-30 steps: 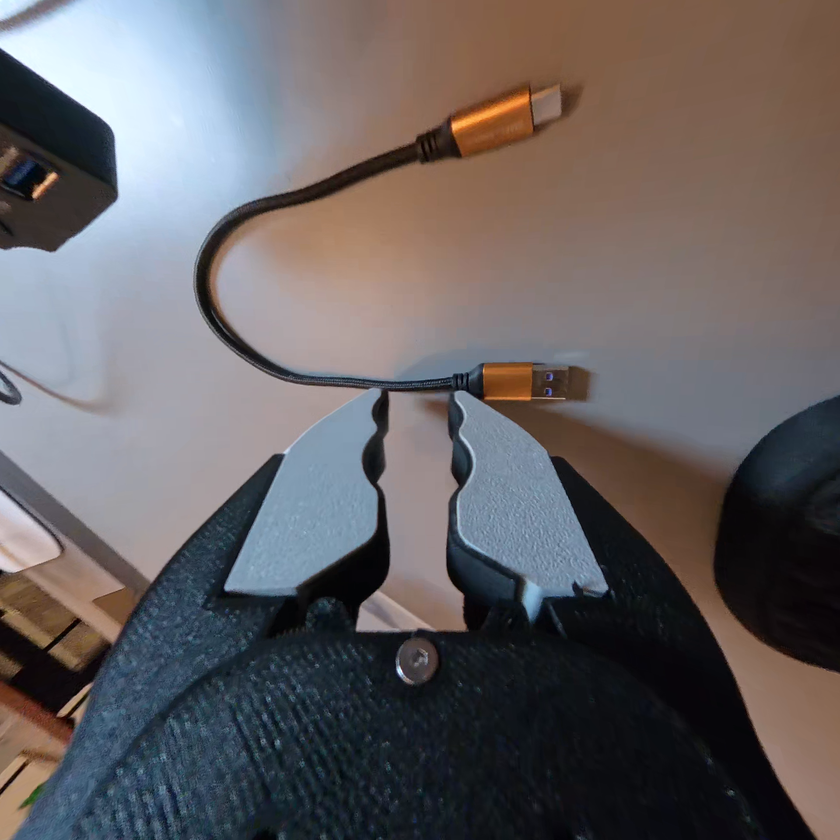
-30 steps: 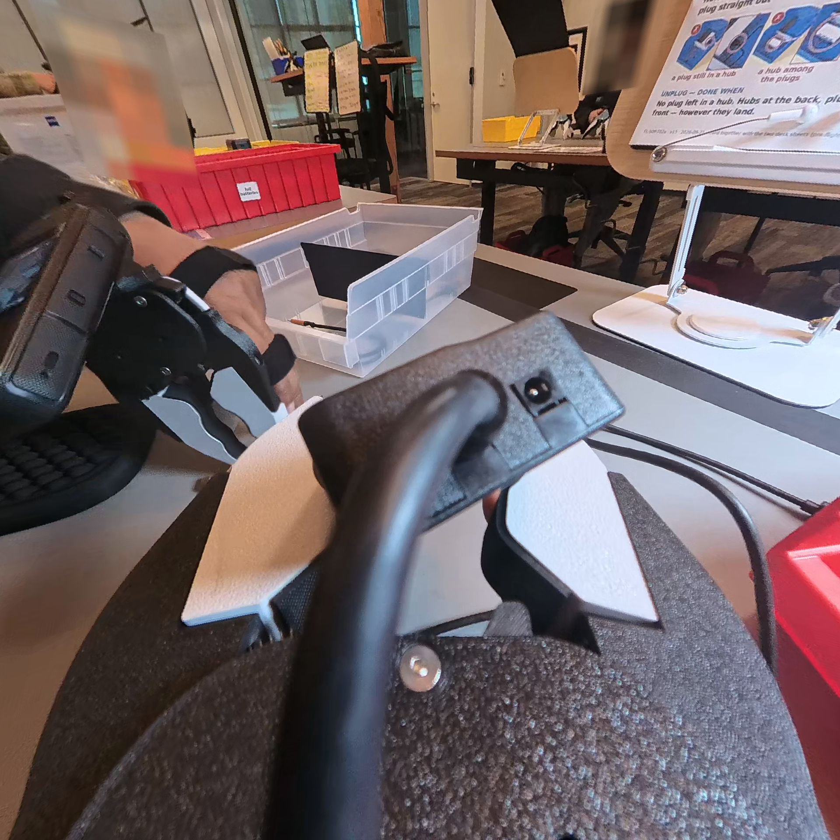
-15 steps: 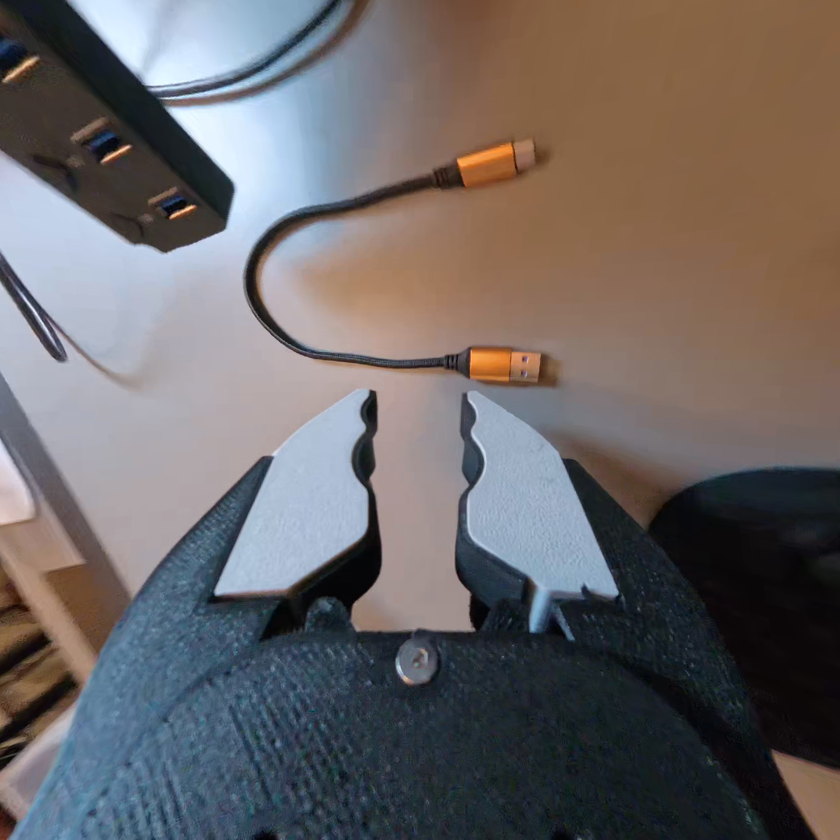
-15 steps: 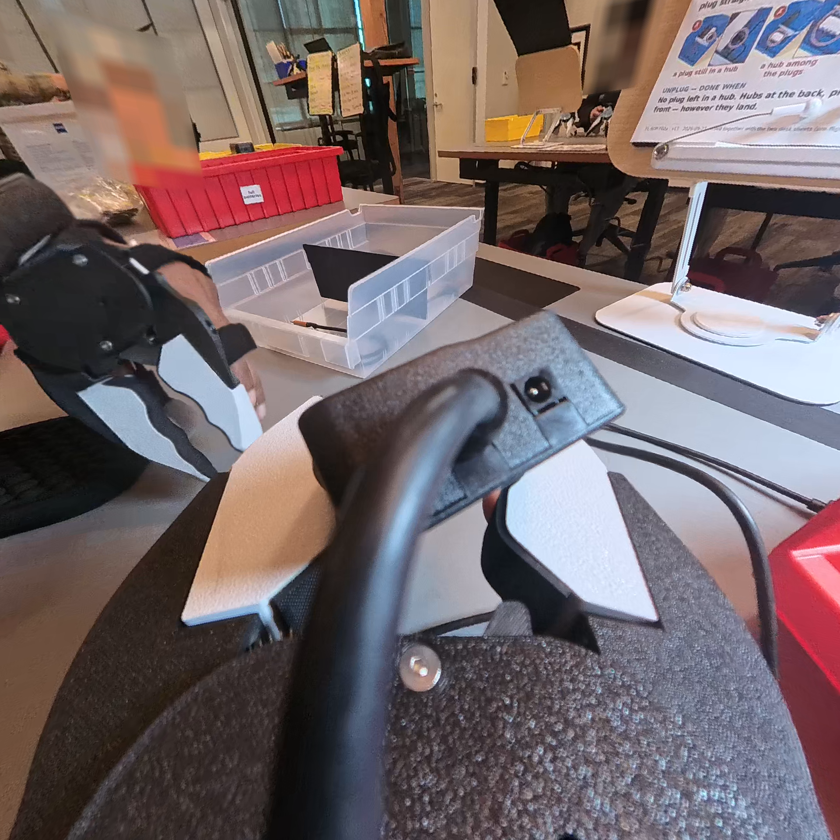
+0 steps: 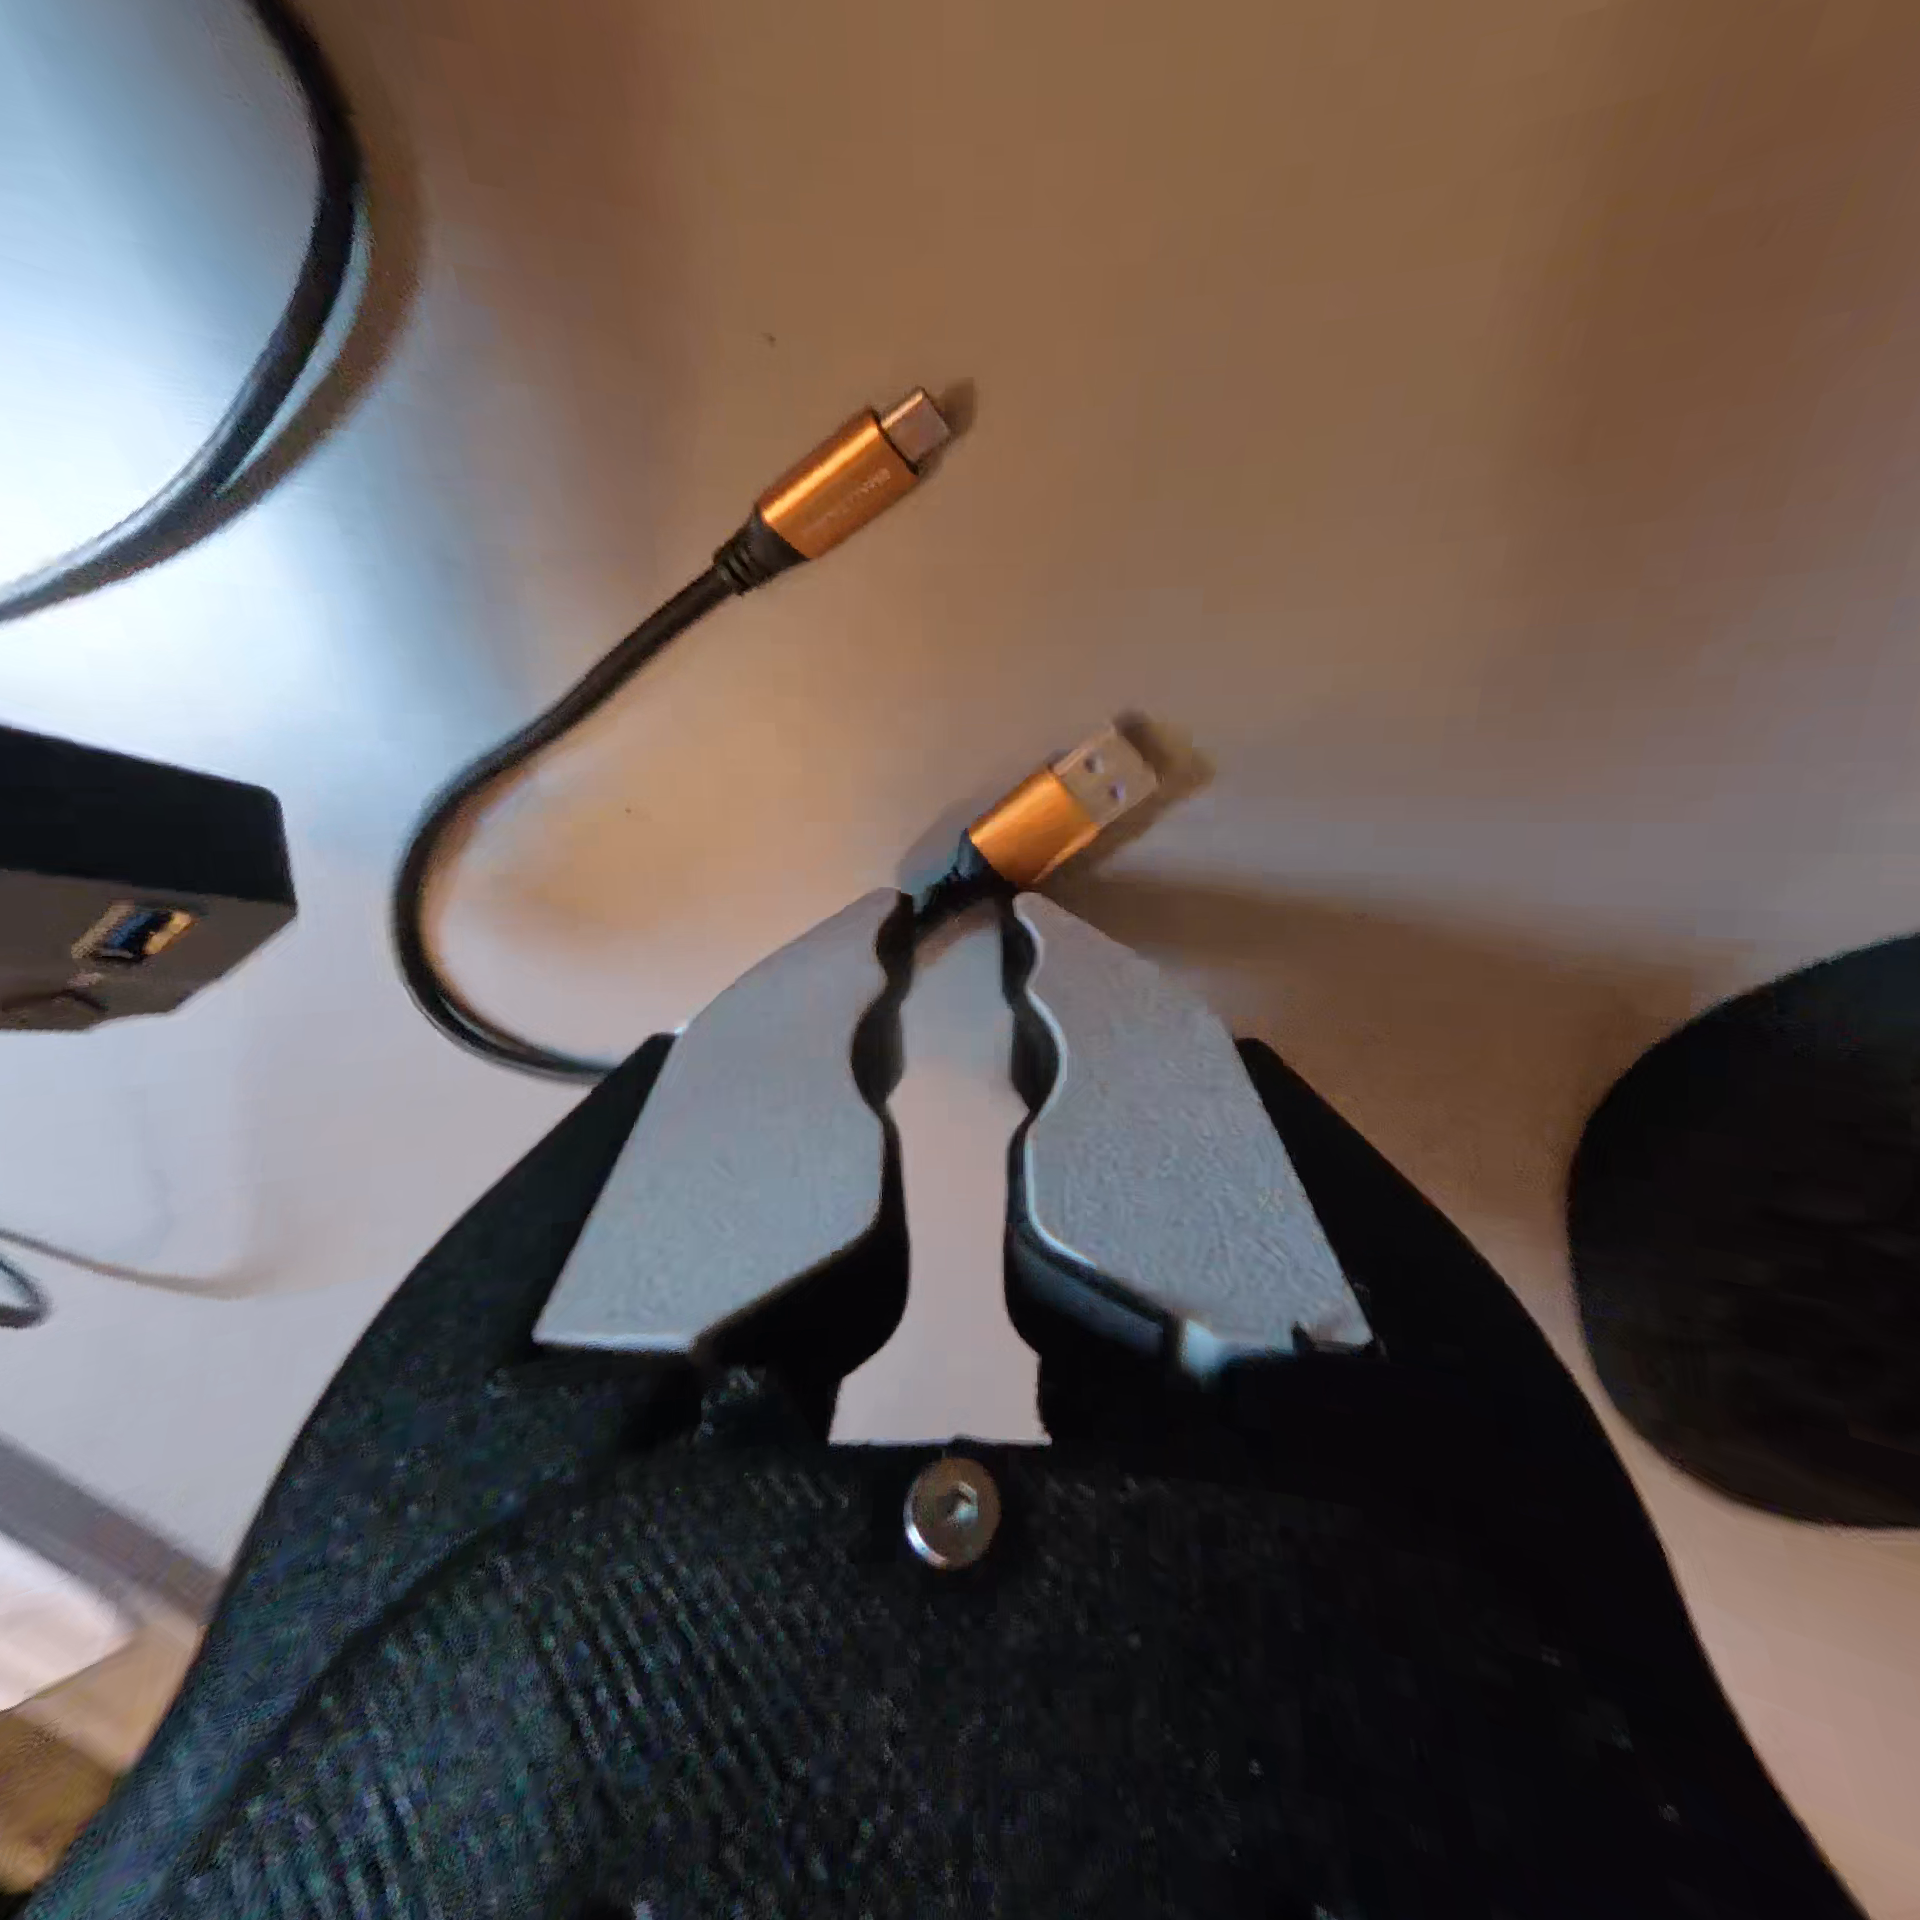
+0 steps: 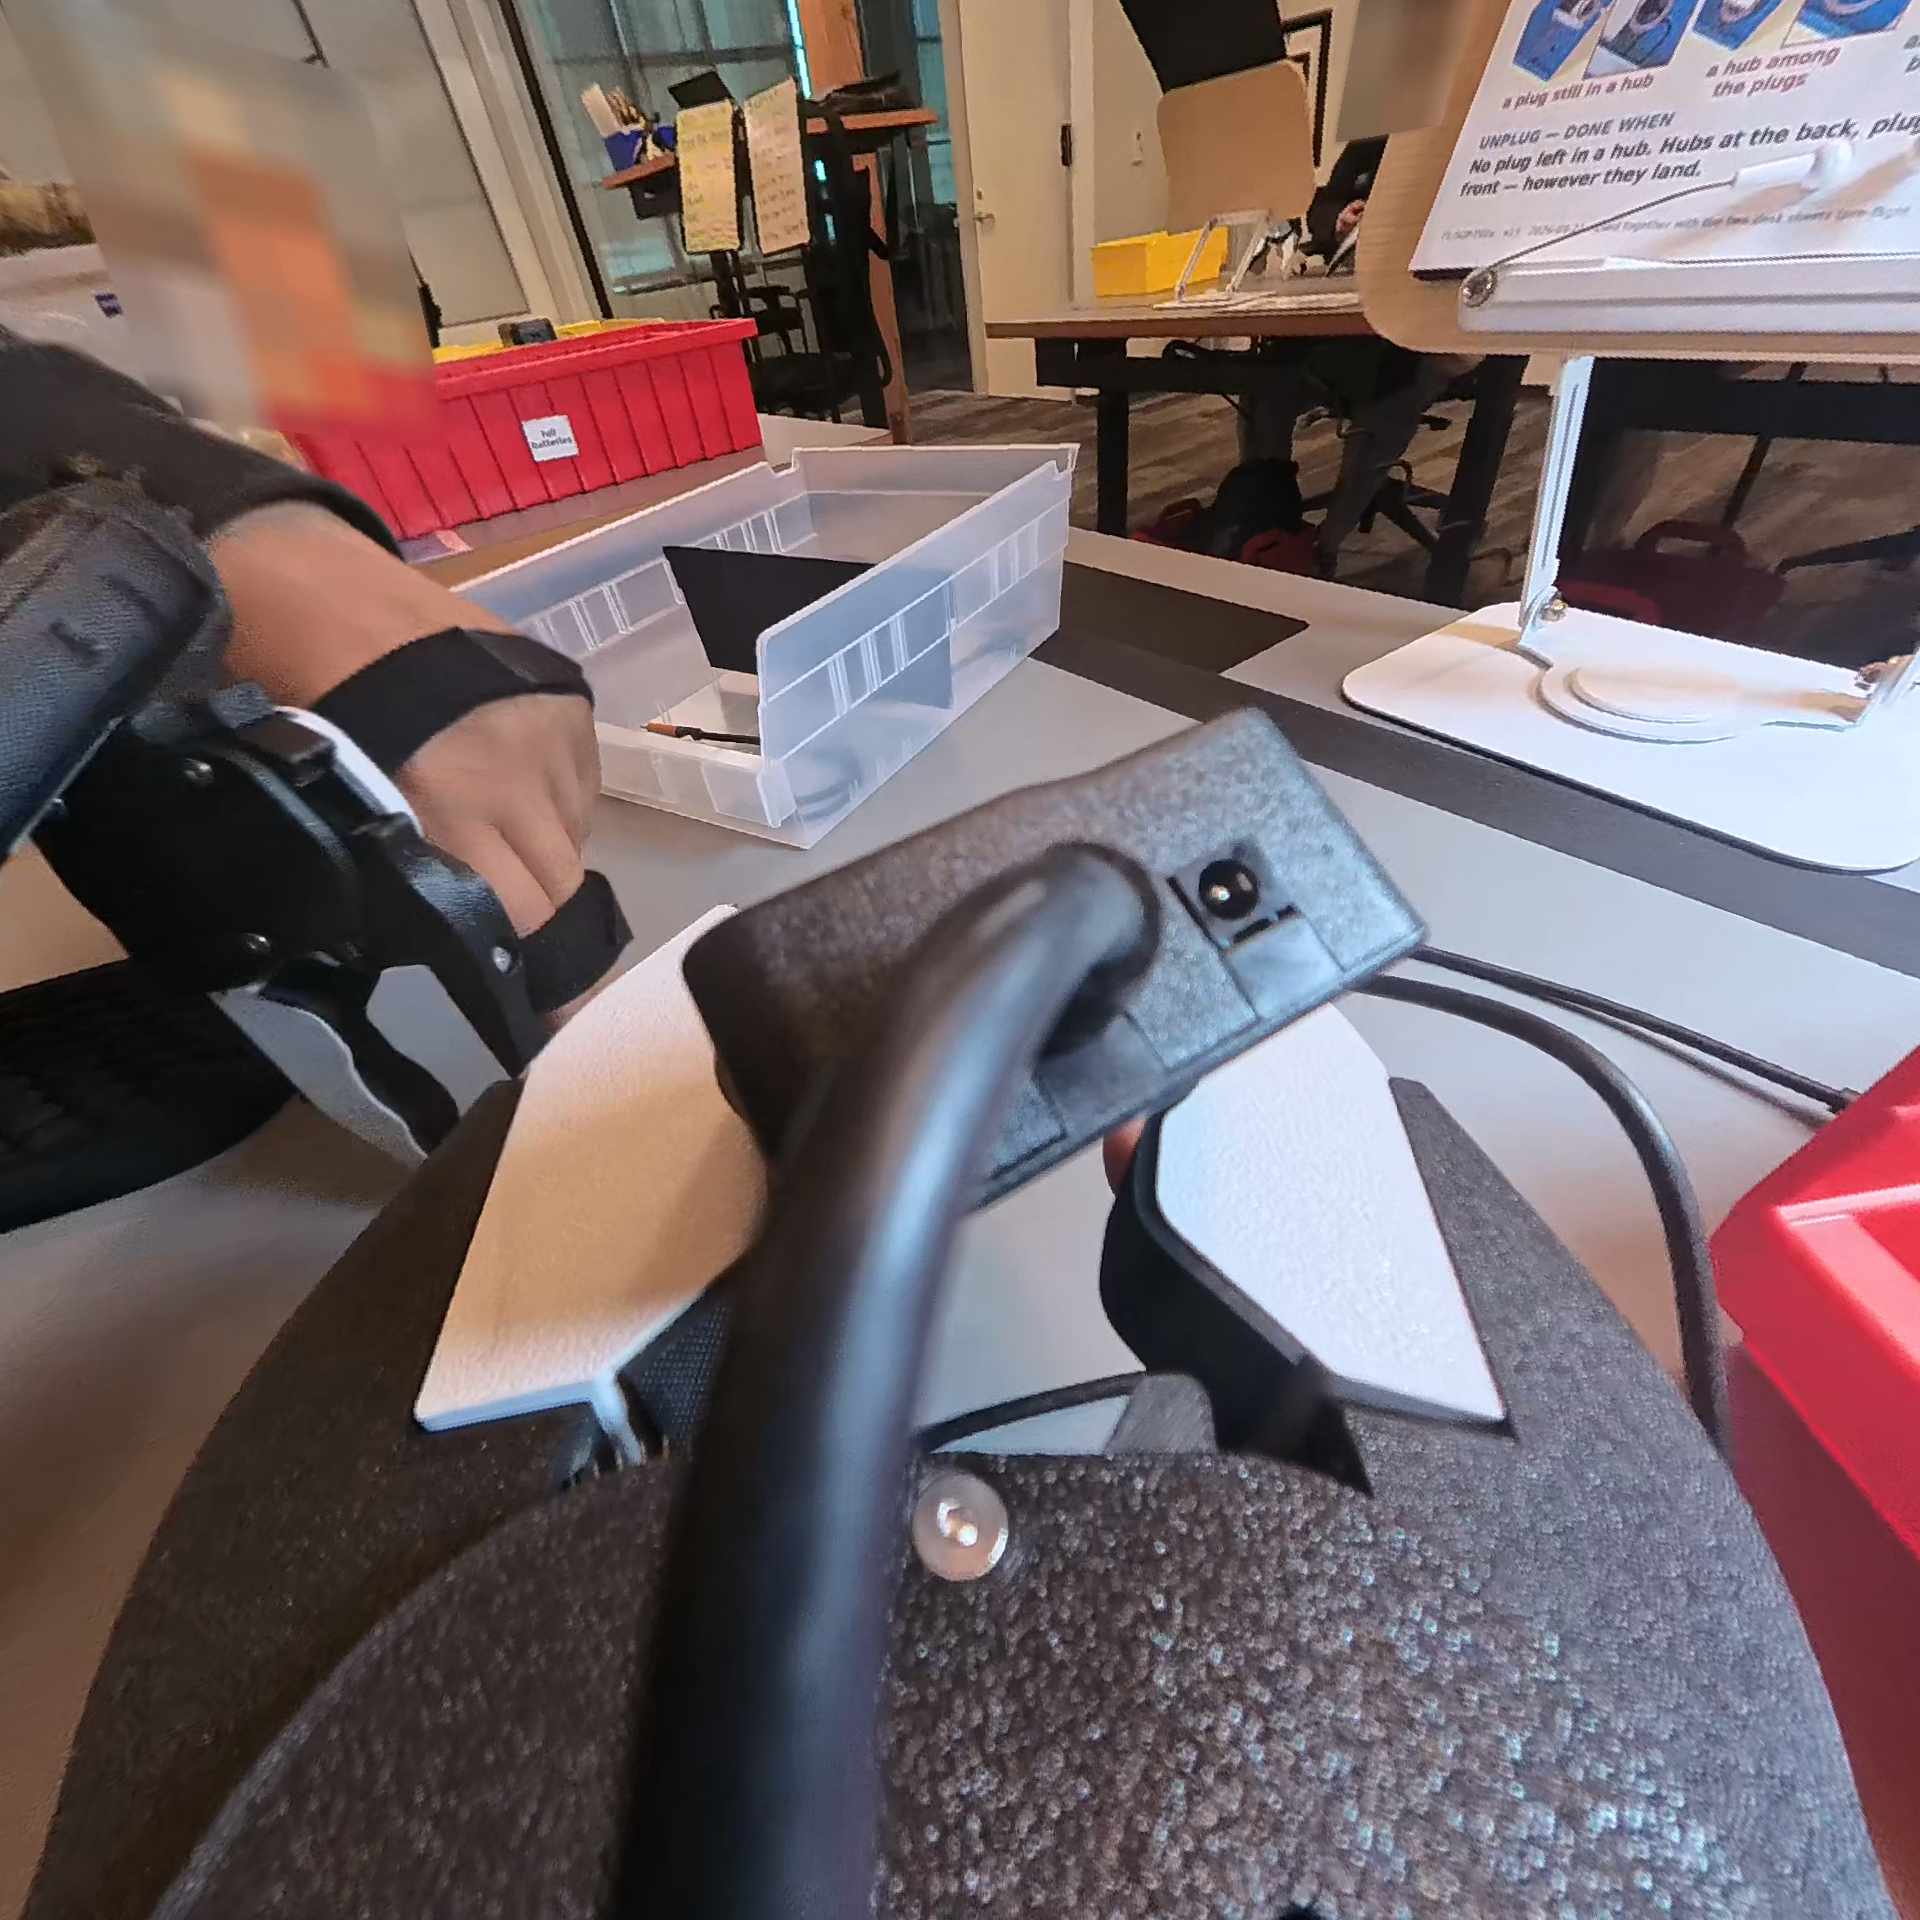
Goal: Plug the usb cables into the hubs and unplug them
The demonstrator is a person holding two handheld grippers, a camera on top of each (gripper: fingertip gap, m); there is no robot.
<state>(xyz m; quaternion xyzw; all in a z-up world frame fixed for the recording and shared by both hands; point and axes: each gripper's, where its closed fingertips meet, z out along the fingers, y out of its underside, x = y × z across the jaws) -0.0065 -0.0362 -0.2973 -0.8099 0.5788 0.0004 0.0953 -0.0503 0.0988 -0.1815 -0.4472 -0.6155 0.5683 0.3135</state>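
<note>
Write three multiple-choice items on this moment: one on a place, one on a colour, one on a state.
1. Where do the tips of the left tool sit?
A. On the black hub's ports
B. At the USB cable, just behind its flat plug
C. On the smaller far plug

2. What colour are the cable's two plug shells?
A. Blue
B. White
C. Orange

3. What state is the right tool in?
A. Shut on a black hub
B. Open and empty
C. Shut on a red bin

Answers:
1 B: the cable runs between the fingertips, right behind the flat plug.
2 C: both metal sleeves are orange.
3 A: the hub sits clamped between its two white fingers, a thick black lead coming off it.
</note>
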